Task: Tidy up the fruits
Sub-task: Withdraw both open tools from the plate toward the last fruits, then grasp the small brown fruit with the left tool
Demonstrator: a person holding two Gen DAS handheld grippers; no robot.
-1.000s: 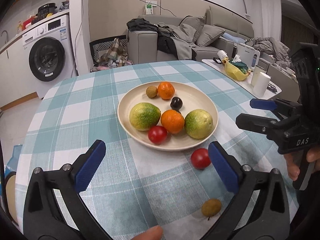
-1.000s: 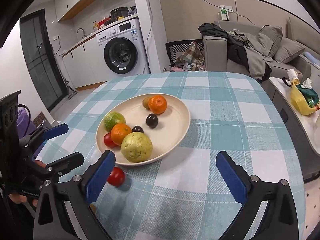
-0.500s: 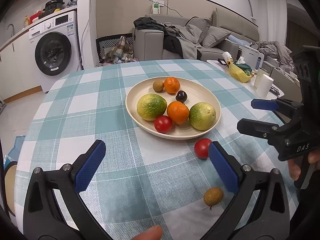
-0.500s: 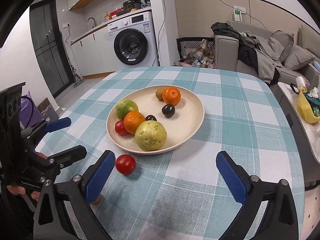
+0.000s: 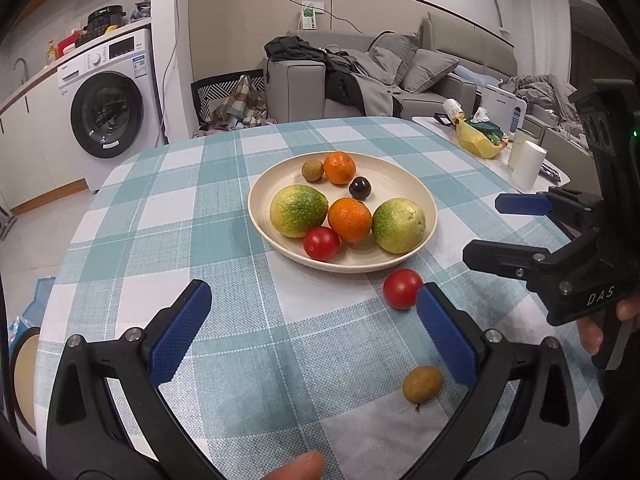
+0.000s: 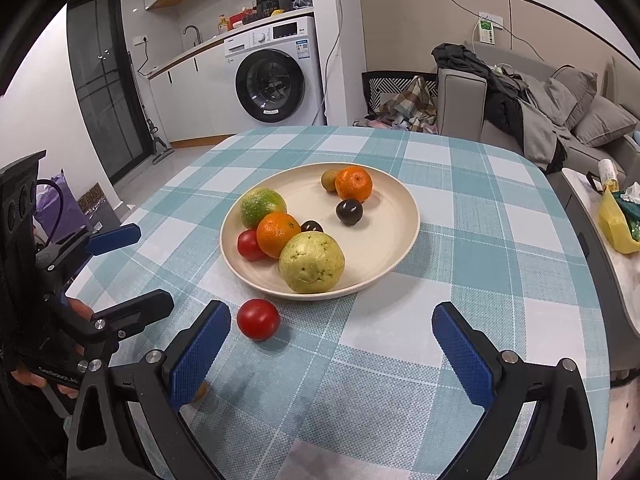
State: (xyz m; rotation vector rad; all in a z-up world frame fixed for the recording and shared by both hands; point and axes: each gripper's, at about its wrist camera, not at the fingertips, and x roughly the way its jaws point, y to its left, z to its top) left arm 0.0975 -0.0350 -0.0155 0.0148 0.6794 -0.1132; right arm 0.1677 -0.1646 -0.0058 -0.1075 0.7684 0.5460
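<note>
The left gripper [image 5: 310, 320] is hovering low over the table [image 5: 168, 208] with its jaws spread wide and nothing between them. Its right blue pad is sitting just beside a loose tomato [image 5: 402, 289], which is lying on the cloth just outside the plate [image 5: 424, 196]. A small brown fruit [image 5: 422, 384] is resting nearer the camera, close to the same finger and apart from the tomato.

The right gripper [image 6: 330, 350] is also standing wide open and empty, pointing across the table toward the plate. The loose tomato [image 6: 258, 319] is lying just ahead of its left pad, between that pad and the plate rim [image 6: 412, 204]. The brown fruit is mostly hiding behind that left finger in this view.

Each gripper is showing in the other's view: the right gripper [image 5: 516, 232] is reaching in from the right edge, held by a hand [image 5: 608, 320], and the left gripper [image 6: 120, 268] is coming in from the left edge.

On the plate, two green-yellow fruits [image 5: 298, 210], two oranges [image 5: 349, 219], a second tomato [image 5: 321, 243], a dark plum [image 5: 359, 188] and a brown fruit [image 5: 312, 170] are lying together. The right view is showing a second dark fruit [image 6: 311, 226] tucked behind the near orange.

A washer [image 6: 276, 72] and a sofa [image 5: 400, 72] are standing beyond the table.
</note>
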